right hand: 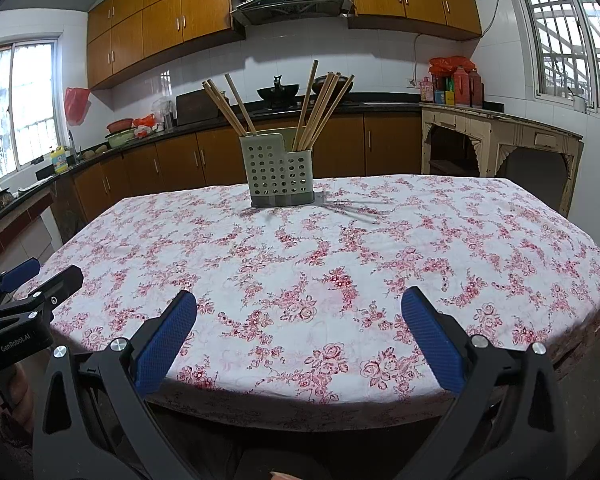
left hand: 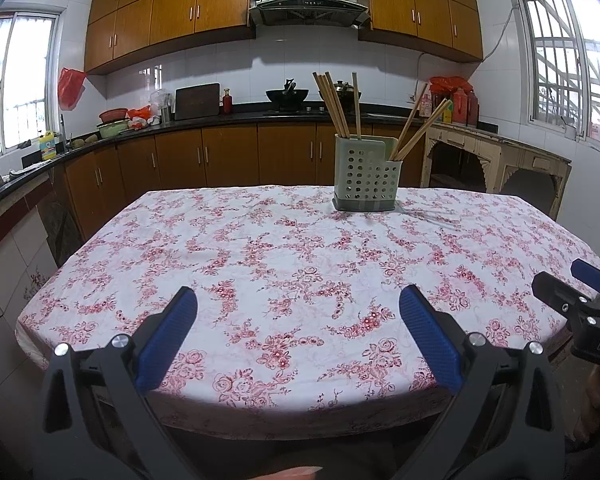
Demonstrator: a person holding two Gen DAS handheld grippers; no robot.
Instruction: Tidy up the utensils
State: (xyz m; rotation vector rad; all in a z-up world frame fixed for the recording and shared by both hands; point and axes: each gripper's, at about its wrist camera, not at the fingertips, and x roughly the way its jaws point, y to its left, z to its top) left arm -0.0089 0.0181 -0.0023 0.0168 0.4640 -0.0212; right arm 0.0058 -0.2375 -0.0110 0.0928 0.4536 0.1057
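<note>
A pale green perforated utensil holder [left hand: 364, 176] stands upright at the far side of the table, also in the right wrist view [right hand: 278, 174]. Several wooden chopsticks [left hand: 336, 106] stand in its taller left compartment and several more chopsticks [left hand: 418, 128] lean in the lower right one; both bundles show in the right wrist view [right hand: 320, 108]. My left gripper [left hand: 298, 304] is open and empty above the near table edge. My right gripper [right hand: 300, 306] is open and empty, also at the near edge. Each gripper shows at the edge of the other's view [left hand: 576, 292] [right hand: 28, 284].
The table carries a white cloth with red flowers [left hand: 284, 264] [right hand: 340, 264]. Behind it run a dark kitchen counter with wooden cabinets [left hand: 220, 152], a wok on the stove [left hand: 286, 96] and a worn cream side table [left hand: 496, 152] at the right.
</note>
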